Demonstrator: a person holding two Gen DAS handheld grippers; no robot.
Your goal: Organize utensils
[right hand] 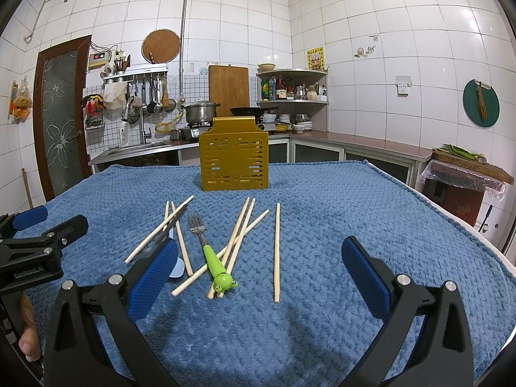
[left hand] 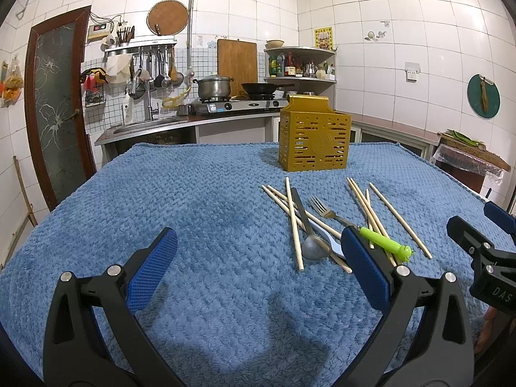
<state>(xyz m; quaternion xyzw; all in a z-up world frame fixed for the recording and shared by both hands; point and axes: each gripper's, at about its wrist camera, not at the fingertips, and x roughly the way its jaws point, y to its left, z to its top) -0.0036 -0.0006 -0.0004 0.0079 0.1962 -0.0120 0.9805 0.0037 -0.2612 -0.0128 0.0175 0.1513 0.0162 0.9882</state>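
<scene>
A gold perforated utensil holder (left hand: 314, 138) (right hand: 234, 158) stands upright at the far side of the blue towel. In front of it lie several wooden chopsticks (left hand: 293, 222) (right hand: 276, 251), a fork with a green frog handle (left hand: 383, 242) (right hand: 217, 264), a metal spoon (left hand: 314, 248) and a pale blue spoon (right hand: 177, 269), all loosely piled. My left gripper (left hand: 258, 274) is open, low over the towel, left of the pile. My right gripper (right hand: 259, 277) is open, just short of the pile's near ends. Each gripper shows at the edge of the other's view.
The blue towel (left hand: 161, 200) covers the whole table. Behind it run a counter with a sink (left hand: 142, 125), a stove with a pot (left hand: 214, 87) and a wok, and corner shelves (right hand: 292, 87). A wrapped box (right hand: 464, 174) stands at the right.
</scene>
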